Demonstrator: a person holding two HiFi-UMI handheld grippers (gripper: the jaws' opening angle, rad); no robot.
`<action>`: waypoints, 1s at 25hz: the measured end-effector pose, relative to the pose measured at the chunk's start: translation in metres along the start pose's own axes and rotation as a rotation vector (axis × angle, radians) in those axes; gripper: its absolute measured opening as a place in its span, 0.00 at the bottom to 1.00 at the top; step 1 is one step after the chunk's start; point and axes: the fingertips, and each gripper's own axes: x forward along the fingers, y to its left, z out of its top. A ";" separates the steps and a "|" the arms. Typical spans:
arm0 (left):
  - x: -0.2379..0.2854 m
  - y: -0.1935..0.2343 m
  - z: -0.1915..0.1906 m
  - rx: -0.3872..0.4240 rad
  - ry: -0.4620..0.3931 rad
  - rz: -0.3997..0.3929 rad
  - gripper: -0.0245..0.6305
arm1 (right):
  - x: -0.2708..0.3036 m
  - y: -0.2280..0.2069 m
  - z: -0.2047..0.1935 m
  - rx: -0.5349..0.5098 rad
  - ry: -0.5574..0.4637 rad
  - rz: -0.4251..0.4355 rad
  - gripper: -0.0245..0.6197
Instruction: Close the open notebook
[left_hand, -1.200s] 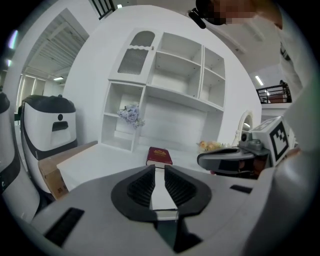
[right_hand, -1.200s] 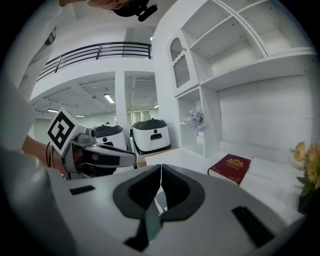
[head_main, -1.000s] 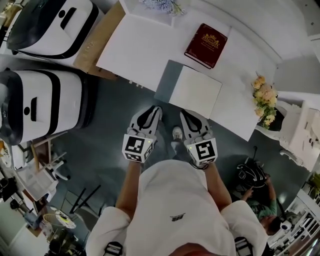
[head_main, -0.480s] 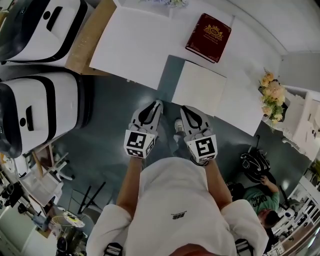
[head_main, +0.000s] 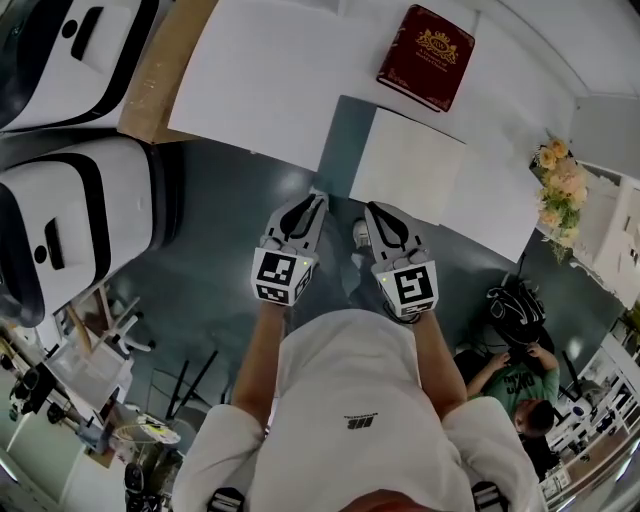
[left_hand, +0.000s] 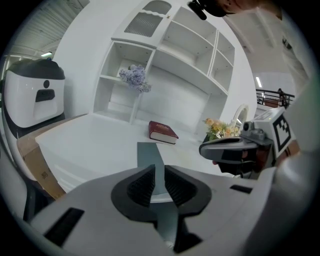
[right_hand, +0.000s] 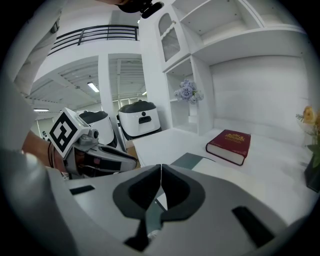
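Observation:
The open notebook (head_main: 408, 165) lies at the white table's (head_main: 260, 90) near edge, a grey-blue cover (head_main: 343, 140) spread to the left of its blank white page. Both grippers hang side by side just short of that edge, over the floor. My left gripper (head_main: 316, 200) points at the grey cover (left_hand: 148, 152), and a narrow gap shows between its pads with nothing in it (left_hand: 159, 168). My right gripper (head_main: 373, 210) has its pads pressed together, empty (right_hand: 161, 166), and faces the notebook (right_hand: 192, 160). Neither gripper touches the notebook.
A closed red book (head_main: 425, 55) lies farther back on the table. Two large white machines (head_main: 80, 220) and a cardboard box (head_main: 150, 70) stand to the left. Flowers (head_main: 560, 185) sit at the table's right end. A seated person (head_main: 515, 375) is at lower right. White shelves (left_hand: 165, 45) rise behind the table.
The head view has drifted so the table sits a little higher and farther right in frame. Both grippers keep the same stance by the table's edge.

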 end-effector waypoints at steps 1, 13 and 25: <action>0.002 0.002 -0.003 -0.003 0.006 -0.002 0.04 | 0.002 0.000 -0.002 0.005 0.004 -0.002 0.03; 0.025 0.020 -0.037 -0.024 0.095 -0.049 0.04 | 0.027 0.006 -0.020 0.036 0.035 -0.008 0.03; 0.041 0.030 -0.057 -0.081 0.151 -0.113 0.04 | 0.032 0.011 -0.034 0.059 0.070 -0.016 0.03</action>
